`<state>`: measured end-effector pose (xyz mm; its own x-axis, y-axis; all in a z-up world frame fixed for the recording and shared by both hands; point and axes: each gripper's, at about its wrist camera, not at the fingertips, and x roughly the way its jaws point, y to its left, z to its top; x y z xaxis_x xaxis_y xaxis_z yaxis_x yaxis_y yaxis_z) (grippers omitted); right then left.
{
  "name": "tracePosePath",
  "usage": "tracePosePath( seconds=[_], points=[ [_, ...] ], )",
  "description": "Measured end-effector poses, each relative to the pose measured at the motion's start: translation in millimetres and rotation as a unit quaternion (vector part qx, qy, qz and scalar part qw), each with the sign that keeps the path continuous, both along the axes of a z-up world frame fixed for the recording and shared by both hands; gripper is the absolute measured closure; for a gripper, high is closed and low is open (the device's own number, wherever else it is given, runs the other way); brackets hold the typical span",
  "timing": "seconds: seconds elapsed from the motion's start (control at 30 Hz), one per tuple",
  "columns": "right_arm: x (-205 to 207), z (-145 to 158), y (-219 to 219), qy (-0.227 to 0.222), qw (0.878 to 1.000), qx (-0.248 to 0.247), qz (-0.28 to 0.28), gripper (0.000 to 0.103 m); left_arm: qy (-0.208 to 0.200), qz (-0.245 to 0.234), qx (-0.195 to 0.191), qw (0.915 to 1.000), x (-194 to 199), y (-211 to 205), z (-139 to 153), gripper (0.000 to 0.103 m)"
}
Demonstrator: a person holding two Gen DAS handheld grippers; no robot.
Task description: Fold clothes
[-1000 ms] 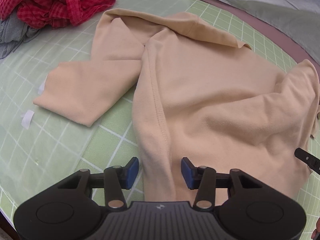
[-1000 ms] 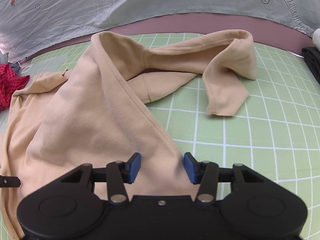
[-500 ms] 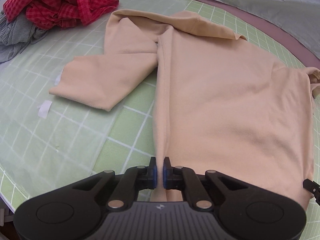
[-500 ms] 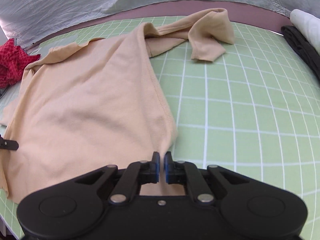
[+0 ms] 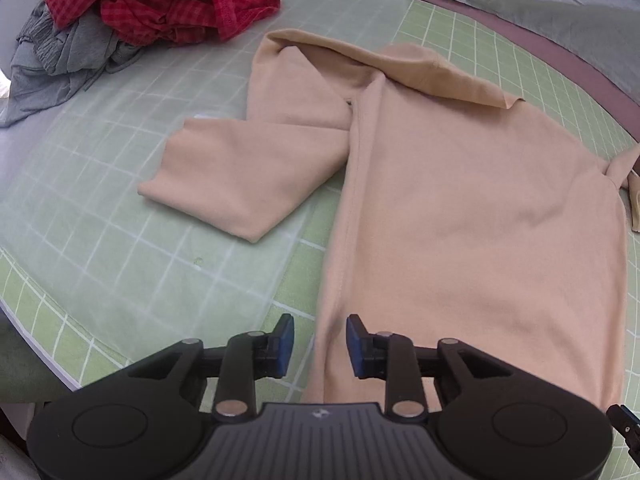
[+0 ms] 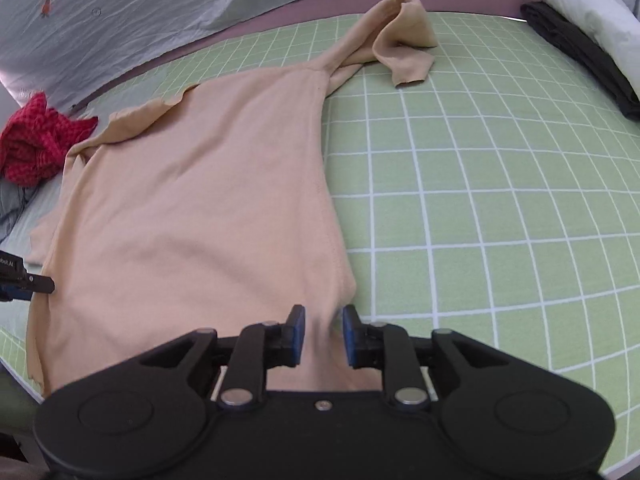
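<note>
A beige long-sleeved shirt (image 5: 460, 220) lies spread flat on the green grid mat (image 5: 100, 184), its hem toward me. Its left sleeve (image 5: 240, 176) is folded across the mat. The right sleeve (image 6: 404, 40) is bunched at the far edge. My left gripper (image 5: 320, 344) hovers over the shirt's near left edge, its jaws opening; the side seam runs between the blue pads (image 5: 285, 344) without being pressed. My right gripper (image 6: 324, 334) sits over the near right corner of the shirt (image 6: 200, 220), its jaws also opening, with cloth loose between them.
A red checked garment (image 5: 160, 4) lies on a grey garment (image 5: 52, 64) at the mat's far left. A black garment (image 6: 580, 52) and a white bundle (image 6: 588, 4) sit at the far right. A grey sheet (image 6: 140, 4) lies beyond the mat.
Both grippers shut on the shirt's near corners and drew it toward me, flattening the body. Now both sets of jaws have parted and let the cloth go.
</note>
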<state>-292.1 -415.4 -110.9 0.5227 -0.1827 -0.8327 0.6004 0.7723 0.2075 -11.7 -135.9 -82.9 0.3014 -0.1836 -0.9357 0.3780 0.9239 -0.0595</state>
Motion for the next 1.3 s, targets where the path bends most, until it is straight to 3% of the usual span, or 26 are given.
tracePosePath(
  seconds=[0.07, 0.2, 0.33, 0.47, 0.57, 0.93, 1.0, 1.1, 1.13, 1.3],
  points=[
    [2, 7, -11, -0.013, 1.000, -0.006, -0.019, 0.066, -0.014, -0.001, -0.013, 0.9998, 5, -2, 12, 0.061],
    [13, 18, -35, -0.020, 0.999, -0.027, -0.041, 0.064, -0.039, -0.009, -0.020, 0.9990, 14, -14, 23, 0.051],
    [32, 24, -59, -0.023, 0.997, -0.042, -0.053, 0.062, -0.025, -0.040, -0.019, 0.9987, 21, -37, 8, 0.042],
    [58, 30, -88, -0.031, 0.996, -0.059, -0.053, 0.061, 0.004, -0.046, -0.030, 0.9985, 28, -58, -11, 0.042],
    [80, 30, -111, -0.033, 0.995, -0.066, -0.060, 0.061, 0.003, -0.051, -0.018, 0.9985, 34, -78, -22, 0.041],
    [166, -12, -160, 0.036, 0.992, -0.123, -0.002, 0.061, 0.008, -0.033, -0.011, 0.9994, 60, -116, -39, 0.036],
    [178, -18, -160, 0.050, 0.988, -0.142, 0.018, 0.066, 0.007, -0.030, -0.010, 0.9995, 59, -117, -40, 0.035],
    [185, -22, -163, 0.062, 0.984, -0.164, 0.028, 0.084, 0.004, -0.029, -0.004, 0.9996, 57, -120, -42, 0.033],
    [183, -22, -165, 0.064, 0.984, -0.164, 0.023, 0.095, 0.002, -0.032, 0.001, 0.9995, 55, -121, -43, 0.031],
    [142, -15, -181, 0.056, 0.982, -0.171, -0.056, 0.099, -0.006, -0.042, 0.024, 0.9988, 48, -133, -47, 0.024]
  ],
)
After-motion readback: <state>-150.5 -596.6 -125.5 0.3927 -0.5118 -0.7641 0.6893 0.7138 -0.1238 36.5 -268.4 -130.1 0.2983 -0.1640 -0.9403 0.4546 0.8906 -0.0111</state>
